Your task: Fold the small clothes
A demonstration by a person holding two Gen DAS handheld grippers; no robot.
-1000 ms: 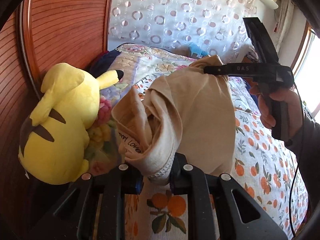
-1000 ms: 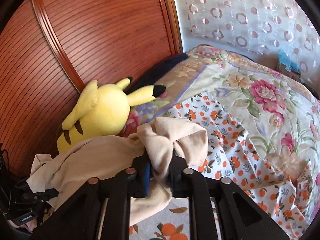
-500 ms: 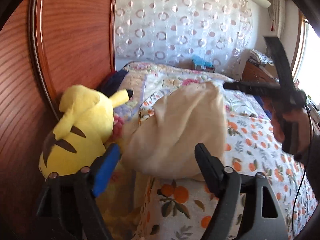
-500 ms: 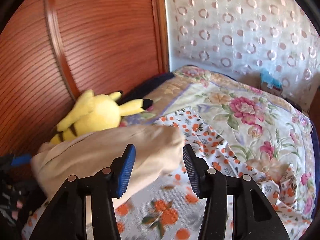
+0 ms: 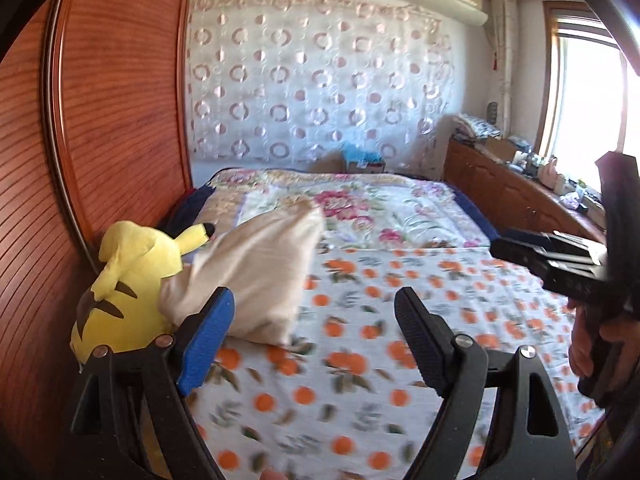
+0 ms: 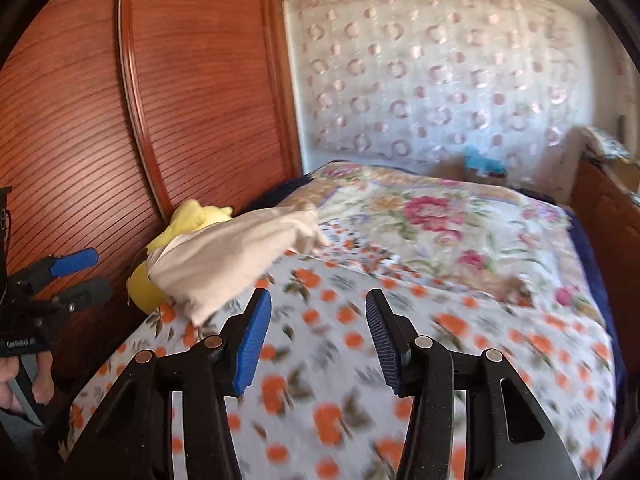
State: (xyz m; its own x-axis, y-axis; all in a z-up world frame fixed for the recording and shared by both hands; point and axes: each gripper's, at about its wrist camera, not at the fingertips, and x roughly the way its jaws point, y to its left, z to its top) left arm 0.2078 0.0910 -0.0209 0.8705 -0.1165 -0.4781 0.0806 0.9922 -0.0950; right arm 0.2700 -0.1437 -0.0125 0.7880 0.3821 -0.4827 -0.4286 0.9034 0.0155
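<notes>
You are holding both sets of fingers apart and empty, while the folded beige garment (image 5: 256,276) is lying ahead and left of them on the bed (image 5: 400,320), leaning against the yellow plush toy (image 5: 128,292), nearer your left gripper (image 5: 316,340) than your right gripper (image 6: 318,340).

The folded beige garment (image 6: 236,260) covers most of the yellow plush toy (image 6: 188,216) in the right wrist view, leaving only its head top and a patch of body. The orange-print bedsheet (image 6: 328,408) near the lens is smeared by motion. In the left wrist view the picture's edge cuts off the right tool (image 5: 532,256), its jaws unseen, and the hand (image 5: 588,344) holding it. Items on the far wooden cabinet (image 5: 520,200) are too small to identify.
</notes>
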